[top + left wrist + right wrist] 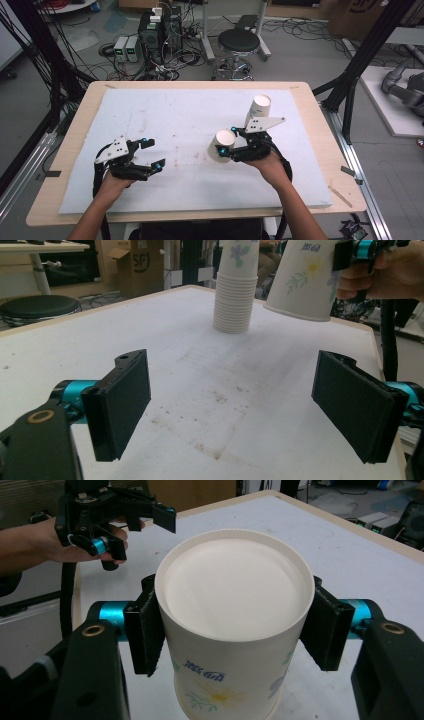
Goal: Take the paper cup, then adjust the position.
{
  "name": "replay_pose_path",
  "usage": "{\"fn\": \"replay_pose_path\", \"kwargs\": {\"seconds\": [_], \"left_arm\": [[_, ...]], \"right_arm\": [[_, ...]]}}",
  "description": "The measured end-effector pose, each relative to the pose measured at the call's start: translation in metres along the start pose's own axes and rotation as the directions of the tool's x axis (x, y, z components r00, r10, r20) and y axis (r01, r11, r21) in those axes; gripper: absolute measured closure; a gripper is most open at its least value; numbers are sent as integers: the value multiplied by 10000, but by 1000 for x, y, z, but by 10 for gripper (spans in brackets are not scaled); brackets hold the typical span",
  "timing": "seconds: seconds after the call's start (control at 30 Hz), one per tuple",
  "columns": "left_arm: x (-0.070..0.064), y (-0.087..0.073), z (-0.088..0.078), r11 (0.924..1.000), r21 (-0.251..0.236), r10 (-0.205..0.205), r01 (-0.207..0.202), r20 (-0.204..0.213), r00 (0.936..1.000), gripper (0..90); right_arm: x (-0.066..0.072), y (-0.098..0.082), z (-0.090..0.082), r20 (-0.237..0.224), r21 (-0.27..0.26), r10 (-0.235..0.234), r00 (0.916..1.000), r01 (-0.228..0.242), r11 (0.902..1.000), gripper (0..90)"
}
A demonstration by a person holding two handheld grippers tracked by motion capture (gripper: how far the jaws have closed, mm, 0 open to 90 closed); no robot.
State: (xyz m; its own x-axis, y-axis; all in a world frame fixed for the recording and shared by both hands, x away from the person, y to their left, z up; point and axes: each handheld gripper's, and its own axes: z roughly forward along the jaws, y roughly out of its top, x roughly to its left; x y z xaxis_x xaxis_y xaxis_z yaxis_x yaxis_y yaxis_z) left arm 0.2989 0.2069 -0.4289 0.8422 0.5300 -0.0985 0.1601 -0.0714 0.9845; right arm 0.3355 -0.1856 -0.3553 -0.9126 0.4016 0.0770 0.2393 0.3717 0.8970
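A wooden table (pixel 60 165) carries a white foam board (pixel 165 115) that covers nearly all of its top and shows faint brown stains near the middle. On the board, towards its far right corner, stands a stack of paper cups (pixel 258 108), bottoms up, printed with small flowers; the left gripper view shows the stack (pixel 233 295) resting flat on the white surface. Just in front of the stack, right of the board's middle, the right gripper (pixel 226 142) holds a single paper cup (pixel 222 144) bottom-up and tilted, raised off the board; in the right gripper view its two black pads press on opposite sides of the cup (pixel 235 615) just under the rimmed base, so the jaws are clamped on it. From the left gripper's camera the same cup (pixel 305 280) hangs clear above the board beside the stack. The left gripper (pixel 152 154) sits near the board's near left part, well apart from the cups, its jaws (pixel 235 410) spread wide with nothing between them.
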Motion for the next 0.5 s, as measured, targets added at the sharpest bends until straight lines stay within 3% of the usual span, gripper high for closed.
{"fn": "replay_pose_path", "kwargs": {"seconds": [0.5], "left_arm": [[-5, 0, 8, 9989, 81, 457, -461, 501, 9977, 158]], "right_arm": [[8, 4, 15, -330, 84, -262, 9991, 265, 9996, 352]]}}
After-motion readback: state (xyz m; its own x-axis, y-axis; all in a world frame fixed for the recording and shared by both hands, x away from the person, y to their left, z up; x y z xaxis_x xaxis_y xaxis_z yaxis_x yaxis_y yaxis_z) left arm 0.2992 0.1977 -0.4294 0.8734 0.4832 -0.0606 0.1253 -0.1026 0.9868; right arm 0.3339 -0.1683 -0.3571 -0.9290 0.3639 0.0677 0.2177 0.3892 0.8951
